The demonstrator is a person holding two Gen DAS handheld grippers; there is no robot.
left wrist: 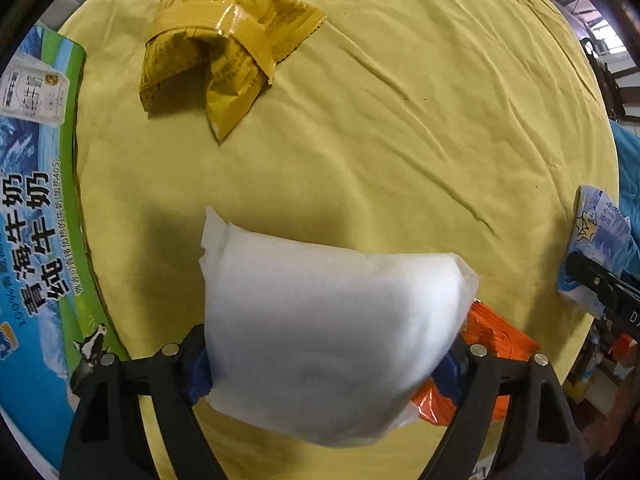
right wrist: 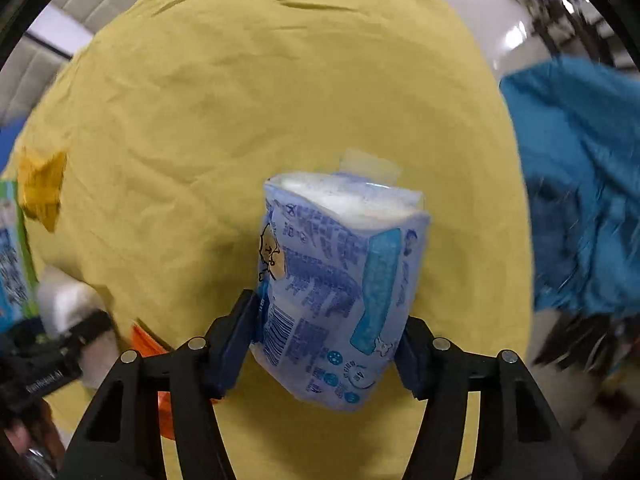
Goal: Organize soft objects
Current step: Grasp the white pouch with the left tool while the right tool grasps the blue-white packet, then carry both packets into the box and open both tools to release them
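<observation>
My left gripper (left wrist: pixel 324 364) is shut on a soft white packet (left wrist: pixel 328 320) and holds it above the yellow cloth (left wrist: pixel 400 140). My right gripper (right wrist: pixel 326 344) is shut on a blue printed tissue pack (right wrist: pixel 340 292), also held above the yellow cloth (right wrist: pixel 240 100). That pack and the right gripper show at the right edge of the left wrist view (left wrist: pixel 596 248). The white packet shows at the left of the right wrist view (right wrist: pixel 64 304). An orange packet (left wrist: pixel 496 344) lies on the cloth under the white one. Yellow taped packets (left wrist: pixel 220 48) lie at the far side.
A blue and green milk carton box (left wrist: pixel 36 220) stands along the left edge of the cloth. A blue fabric (right wrist: pixel 580 184) lies beyond the cloth's right edge. Floor and furniture show past the cloth's far edge.
</observation>
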